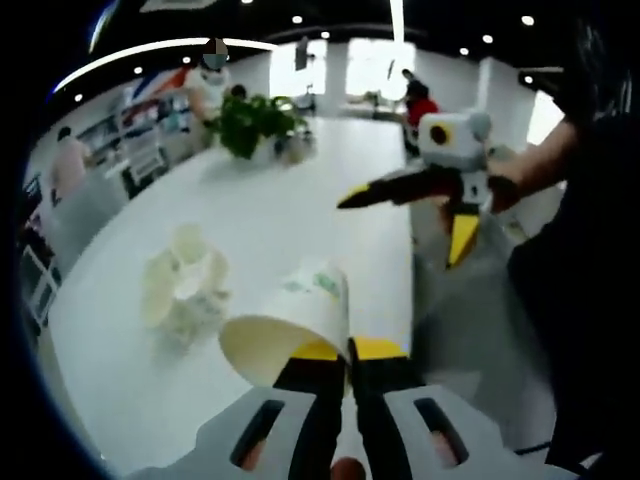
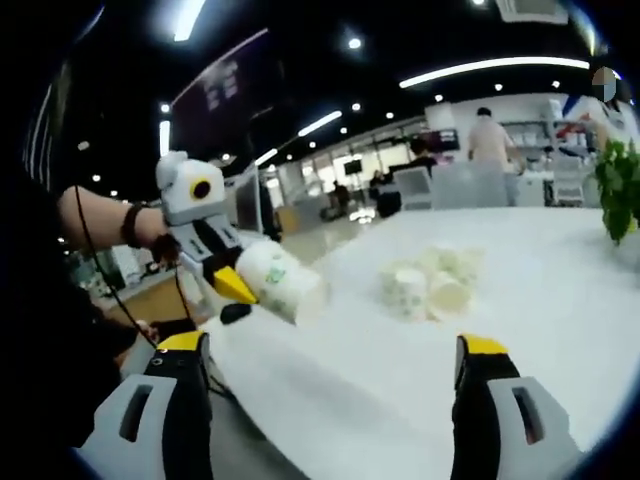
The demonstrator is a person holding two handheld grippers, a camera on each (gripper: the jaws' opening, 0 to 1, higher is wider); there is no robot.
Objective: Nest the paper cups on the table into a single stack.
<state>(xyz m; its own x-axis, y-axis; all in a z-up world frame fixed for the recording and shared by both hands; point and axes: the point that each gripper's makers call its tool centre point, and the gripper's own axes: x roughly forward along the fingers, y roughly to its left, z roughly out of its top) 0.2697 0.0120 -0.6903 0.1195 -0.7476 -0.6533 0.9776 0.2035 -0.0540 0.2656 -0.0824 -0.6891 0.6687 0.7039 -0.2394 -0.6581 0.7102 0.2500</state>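
My left gripper (image 1: 348,348) is shut on the wall of a white paper cup (image 1: 297,322) with green print, held above the white table (image 1: 300,220) with its open mouth facing the camera. The same cup (image 2: 280,280) appears on its side in the right gripper view, pinched by the left gripper (image 2: 238,300). A loose pile of several paper cups (image 1: 185,285) lies on the table left of the held cup, and this pile (image 2: 430,280) lies ahead of my right gripper (image 2: 330,343). That gripper is open and holds nothing. The right gripper (image 1: 400,232) hangs off the table's right side.
A potted green plant (image 1: 255,120) stands at the far end of the table, and the plant (image 2: 620,185) shows again at the right. The table edge (image 2: 300,400) runs close below the right gripper. People and chairs are in the background.
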